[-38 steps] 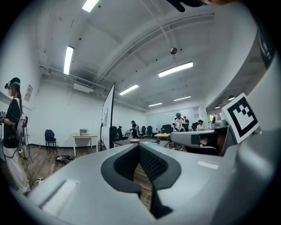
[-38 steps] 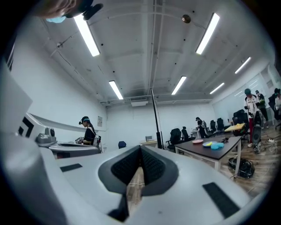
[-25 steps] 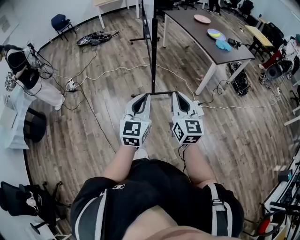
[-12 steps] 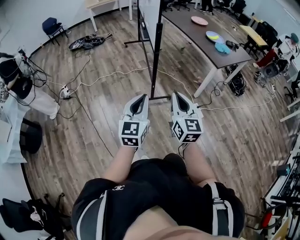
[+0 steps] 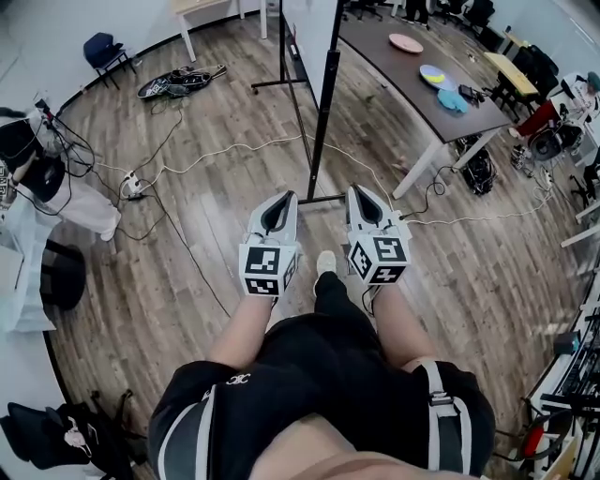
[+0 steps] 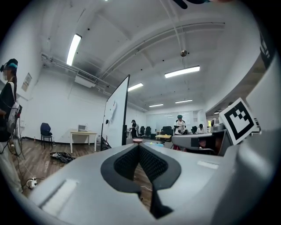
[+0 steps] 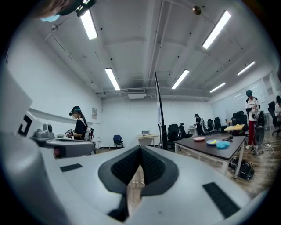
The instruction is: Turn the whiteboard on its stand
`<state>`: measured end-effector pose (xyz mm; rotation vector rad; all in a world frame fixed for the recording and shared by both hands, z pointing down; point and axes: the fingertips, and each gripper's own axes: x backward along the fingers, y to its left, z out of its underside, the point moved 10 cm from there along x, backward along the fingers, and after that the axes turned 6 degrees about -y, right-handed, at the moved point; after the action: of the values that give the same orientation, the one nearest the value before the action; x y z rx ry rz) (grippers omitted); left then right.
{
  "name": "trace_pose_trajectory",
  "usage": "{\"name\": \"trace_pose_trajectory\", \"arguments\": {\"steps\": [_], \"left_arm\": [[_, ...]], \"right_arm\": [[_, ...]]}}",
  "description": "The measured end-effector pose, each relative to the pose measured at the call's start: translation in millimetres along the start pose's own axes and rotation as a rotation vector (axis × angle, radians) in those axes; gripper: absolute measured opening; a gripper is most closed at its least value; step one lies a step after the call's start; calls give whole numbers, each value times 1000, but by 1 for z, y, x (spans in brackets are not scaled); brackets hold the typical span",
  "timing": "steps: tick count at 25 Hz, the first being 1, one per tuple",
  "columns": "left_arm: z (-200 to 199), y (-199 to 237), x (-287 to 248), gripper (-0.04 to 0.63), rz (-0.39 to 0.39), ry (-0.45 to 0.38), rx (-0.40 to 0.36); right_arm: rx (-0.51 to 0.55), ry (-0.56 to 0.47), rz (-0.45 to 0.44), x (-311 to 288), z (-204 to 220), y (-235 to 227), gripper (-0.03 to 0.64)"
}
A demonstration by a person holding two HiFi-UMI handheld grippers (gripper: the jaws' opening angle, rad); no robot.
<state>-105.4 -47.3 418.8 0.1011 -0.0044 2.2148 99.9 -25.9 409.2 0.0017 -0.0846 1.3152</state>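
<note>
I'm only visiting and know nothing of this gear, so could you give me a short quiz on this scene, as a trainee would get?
1. True or false: the left gripper grips the whiteboard.
2. The right gripper's jaws are: A wide open; B shut, empty; C shut on a cable.
3. In the head view, which side of the whiteboard is the dark table on?
Key: 1 false; 2 B; 3 right.

Whiteboard [image 5: 314, 23] upright on its stand [image 5: 322, 122], far centre.
White panel in a dark frame, seen nearly edge-on from the head view. Near black post runs down to a crossbar foot on the wood floor [image 5: 216, 187]; second foot sits farther back, slightly left.
</note>
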Motion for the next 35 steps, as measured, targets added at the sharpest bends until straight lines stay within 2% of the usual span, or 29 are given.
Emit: {"name": "trace_pose_trajectory", "arguments": {"steps": [5, 9, 21, 29, 35], "left_arm": [[3, 22, -12, 6, -35, 8, -16], [7, 34, -34, 6, -43, 17, -27], [11, 57, -163, 6, -2, 74, -53], [21, 63, -243, 6, -42, 127, -56], [25, 73, -286, 5, -60, 161, -54]], "right_arm": [[4, -6, -31, -32, 4, -3, 6], [-1, -25, -23, -57, 7, -16, 6], [-52, -31, 8, -154, 15, -98, 6], [-73, -5, -39, -221, 23, -158, 6], [-70, 13, -82, -267, 30, -181, 6]]}}
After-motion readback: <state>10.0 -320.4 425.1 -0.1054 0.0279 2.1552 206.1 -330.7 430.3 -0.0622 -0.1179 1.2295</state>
